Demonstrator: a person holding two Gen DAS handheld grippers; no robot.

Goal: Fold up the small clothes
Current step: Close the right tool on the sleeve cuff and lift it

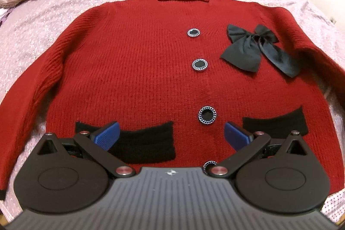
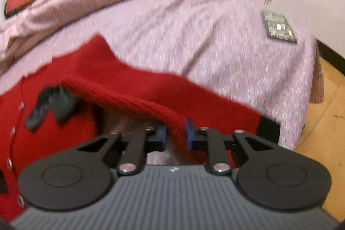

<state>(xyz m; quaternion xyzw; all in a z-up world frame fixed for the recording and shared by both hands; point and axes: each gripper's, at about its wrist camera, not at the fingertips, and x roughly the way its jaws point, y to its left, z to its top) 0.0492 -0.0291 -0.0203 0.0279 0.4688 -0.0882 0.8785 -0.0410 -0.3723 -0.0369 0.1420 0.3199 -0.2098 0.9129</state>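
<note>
The red cardigan lies flat, buttons up, in the frame centre on the pink bedspread, the left gripper spread wide above its hem, while the right gripper pinches the raised sleeve, probably to fold it inward.

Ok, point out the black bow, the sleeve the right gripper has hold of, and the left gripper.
black bow [image 1: 257, 47]: left wrist view, on its knot.
sleeve [image 2: 151, 87]: right wrist view, on the lifted red knit.
left gripper [image 1: 171, 135]: left wrist view, midway between its open fingertips.
</note>
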